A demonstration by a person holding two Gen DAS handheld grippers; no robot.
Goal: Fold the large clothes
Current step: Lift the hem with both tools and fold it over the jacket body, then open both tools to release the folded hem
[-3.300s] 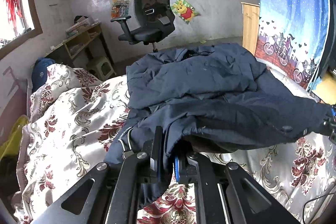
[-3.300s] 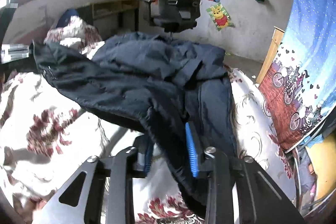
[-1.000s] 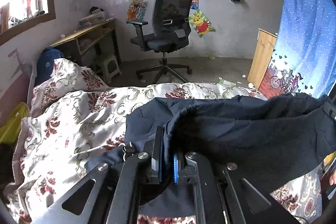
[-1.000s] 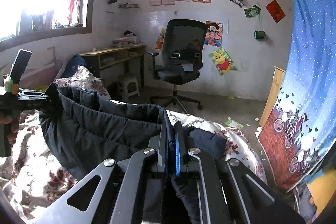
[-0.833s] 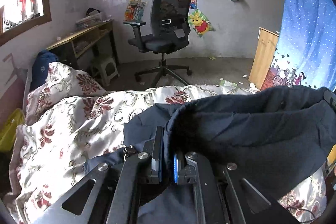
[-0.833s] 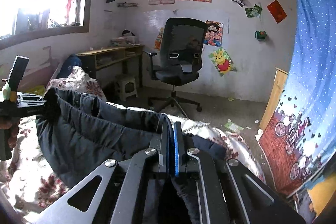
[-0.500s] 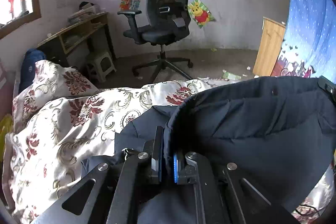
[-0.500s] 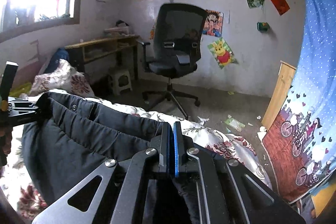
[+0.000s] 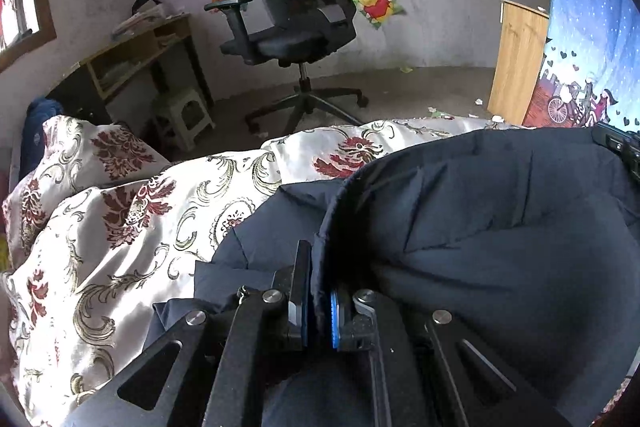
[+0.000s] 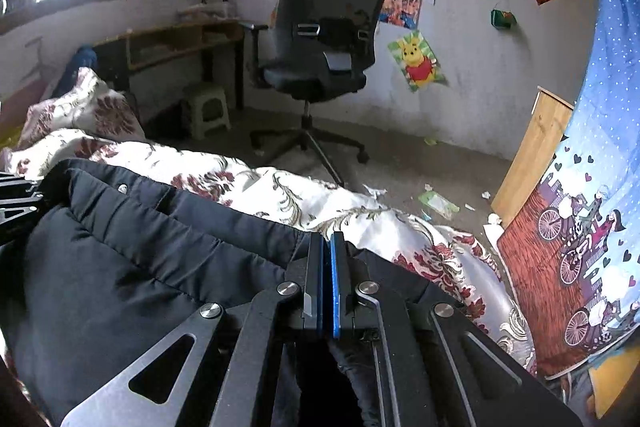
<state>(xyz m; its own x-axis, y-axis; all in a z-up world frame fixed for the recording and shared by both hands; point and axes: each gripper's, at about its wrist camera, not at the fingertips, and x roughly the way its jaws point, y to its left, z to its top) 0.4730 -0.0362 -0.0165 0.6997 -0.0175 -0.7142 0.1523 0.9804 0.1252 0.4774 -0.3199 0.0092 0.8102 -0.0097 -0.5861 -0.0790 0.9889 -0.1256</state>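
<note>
A large dark navy padded jacket (image 9: 480, 247) hangs stretched between my two grippers above the bed; it also fills the lower left of the right wrist view (image 10: 140, 267). My left gripper (image 9: 318, 291) is shut on one edge of the jacket. My right gripper (image 10: 326, 267) is shut on the jacket's other edge, and it shows at the far right of the left wrist view (image 9: 618, 147). The left gripper shows at the left edge of the right wrist view (image 10: 16, 195). The jacket's lower part rests on the floral bedspread (image 9: 120, 227).
The bed with a pillow (image 9: 100, 155) lies below. Beyond it stand a black office chair (image 9: 304, 19), a small stool (image 9: 182, 119), a wooden desk (image 9: 136, 55) and a wooden cabinet (image 9: 518, 63). A blue curtain (image 10: 592, 187) hangs at the right.
Both grippers have come down and forward with the jacket held taut between them. The jacket's top edge sits lower over the bed. Both stay shut on it.
</note>
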